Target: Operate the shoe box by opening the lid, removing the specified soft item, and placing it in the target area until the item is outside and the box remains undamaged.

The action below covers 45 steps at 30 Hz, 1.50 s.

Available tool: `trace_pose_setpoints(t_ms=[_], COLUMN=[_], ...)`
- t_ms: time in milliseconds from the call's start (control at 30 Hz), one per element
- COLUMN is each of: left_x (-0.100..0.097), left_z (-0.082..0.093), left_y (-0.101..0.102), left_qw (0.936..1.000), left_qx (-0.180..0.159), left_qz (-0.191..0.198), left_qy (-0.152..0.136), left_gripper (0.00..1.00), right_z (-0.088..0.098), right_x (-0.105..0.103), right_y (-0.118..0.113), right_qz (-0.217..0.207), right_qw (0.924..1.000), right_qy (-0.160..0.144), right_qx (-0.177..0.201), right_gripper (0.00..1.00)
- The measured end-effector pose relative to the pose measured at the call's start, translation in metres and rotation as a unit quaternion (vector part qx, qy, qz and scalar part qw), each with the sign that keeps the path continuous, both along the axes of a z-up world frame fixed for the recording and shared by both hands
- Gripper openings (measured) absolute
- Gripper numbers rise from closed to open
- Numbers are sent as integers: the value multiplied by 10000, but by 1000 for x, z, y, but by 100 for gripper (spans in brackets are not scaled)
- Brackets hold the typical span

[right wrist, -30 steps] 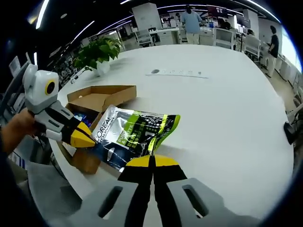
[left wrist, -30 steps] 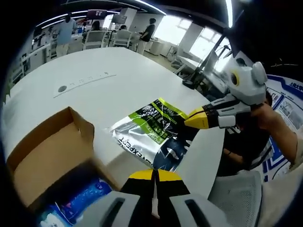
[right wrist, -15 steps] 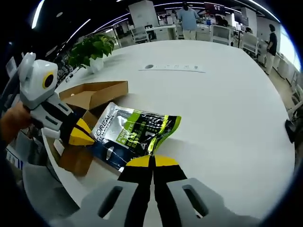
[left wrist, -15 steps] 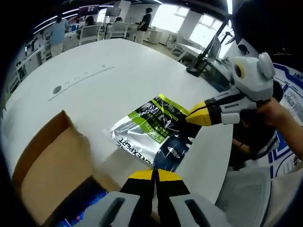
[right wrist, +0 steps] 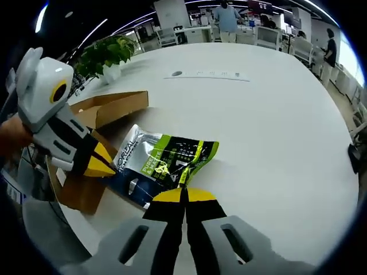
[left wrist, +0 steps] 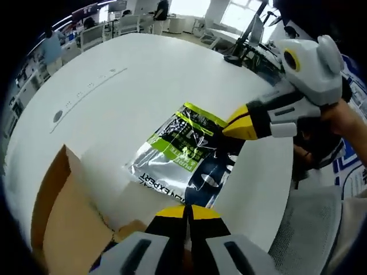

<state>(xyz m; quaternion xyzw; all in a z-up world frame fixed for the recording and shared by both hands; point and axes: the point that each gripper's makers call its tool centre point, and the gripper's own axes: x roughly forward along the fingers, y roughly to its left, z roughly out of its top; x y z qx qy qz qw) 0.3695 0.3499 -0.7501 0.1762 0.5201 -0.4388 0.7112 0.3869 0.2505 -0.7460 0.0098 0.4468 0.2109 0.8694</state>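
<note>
Pouch [right wrist: 163, 166] shifted (beside right gripper [right wrist: 184, 195])

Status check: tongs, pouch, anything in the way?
Both tongs shut: left tongs, right tongs. Silver-green foil pouch on white table, outside brown cardboard box. Nothing blocking.

one pouch [right wrist: 163, 163], one box [right wrist: 94, 143], one plant [right wrist: 106, 54], two claws [left wrist: 184, 211] [right wrist: 184, 195].

I see a glossy, crinkled foil pouch [right wrist: 163, 166] on the smooth white desk [right wrist: 275, 126], beside the matt brown cardboard shoe box [right wrist: 106, 112].
</note>
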Motion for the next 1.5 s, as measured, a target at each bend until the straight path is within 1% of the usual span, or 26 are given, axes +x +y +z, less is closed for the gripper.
trace_pose_setpoints(t_ms=[133,367,667,733,933,1133,1200,1300,1400,1500], left_x=[0,4,9,9,12,13,12,10,9,7], left_z=[-5,-14,-20,-22,-27,-18,-15,-12,-8,-4], left_y=[-2,-4,-4,-4,-3,-1,-1,0,-1,-1], left_qw=[9999,9998,9994,9991,9980,9976,9977,9975,9979,9977], left_qx=[41,150,306,369,515,459,411,398,306,269], left_qz=[-66,-93,-171,-220,-315,-280,-248,-227,-183,-184], left_qy=[66,84,-27,-68,-185,-432,-485,-531,-538,-593], left_gripper=[0,0,1,1,1,4,7,9,10,11], right_z=[-5,-15,-23,-24,-28,-34,-35,-34,-32,-33], right_x=[4,9,13,13,14,10,10,9,9,8], right_y=[-3,-5,-6,-7,-9,-11,-12,-12,-10,-10], right_qz=[-24,-61,34,66,-48,-17,-2,4,-10,58], right_qw=[10000,9999,9999,9999,9999,9999,9999,9999,9999,9999], right_qy=[10,96,134,101,134,147,128,99,95,64], right_qx=[-20,-9,-57,-97,-18,-75,-107,-130,-50,-136], right_gripper=[0,0,0,0,1,2,3,3,3,4])
